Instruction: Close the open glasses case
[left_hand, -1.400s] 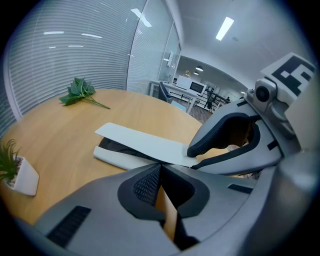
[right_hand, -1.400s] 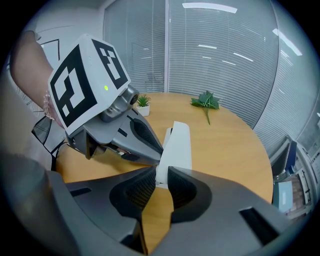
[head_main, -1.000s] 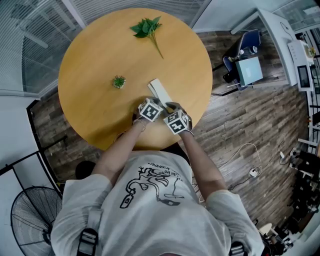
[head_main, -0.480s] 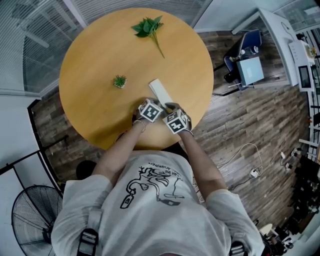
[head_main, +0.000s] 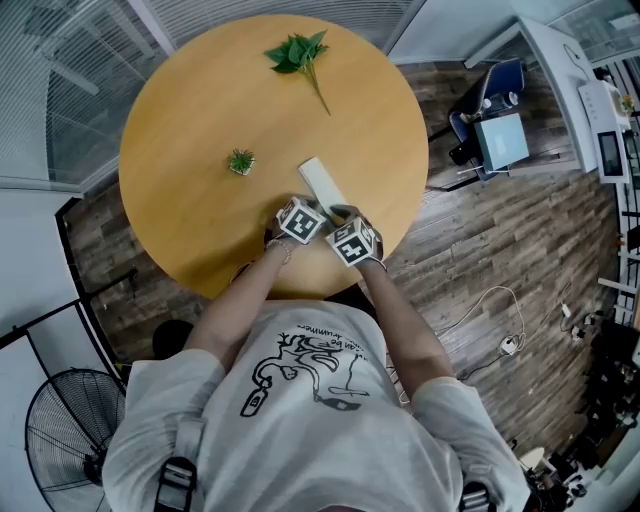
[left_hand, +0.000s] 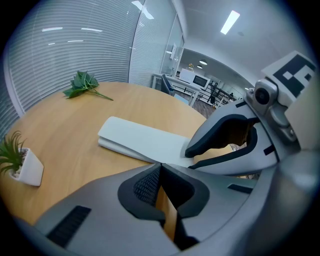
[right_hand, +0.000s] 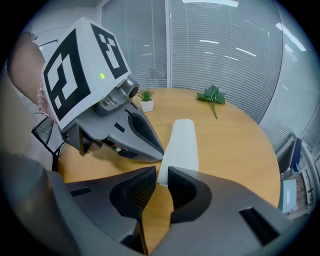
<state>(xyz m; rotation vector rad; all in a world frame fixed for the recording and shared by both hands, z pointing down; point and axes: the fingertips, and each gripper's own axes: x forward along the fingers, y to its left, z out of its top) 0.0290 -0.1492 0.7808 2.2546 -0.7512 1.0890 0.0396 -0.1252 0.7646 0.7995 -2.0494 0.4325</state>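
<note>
Glasses case: lies flat on my bench, its near end just ahead of both claws.
Left claw: I see it pressed together, empty.
Right claw: slightly spread, empty.

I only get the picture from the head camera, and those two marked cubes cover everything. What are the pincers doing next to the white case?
Observer: The left gripper holds nothing. Its jaws meet at the tips, close to the near end of the glasses case.
Visitor: And the other one?
Observer: The right gripper has its jaws slightly apart and empty, with the case's near end just beyond them.
Visitor: Is the case open?
Observer: It looks shut. It lies flat on the table, lid down on base, with only a thin seam along its side.
</note>
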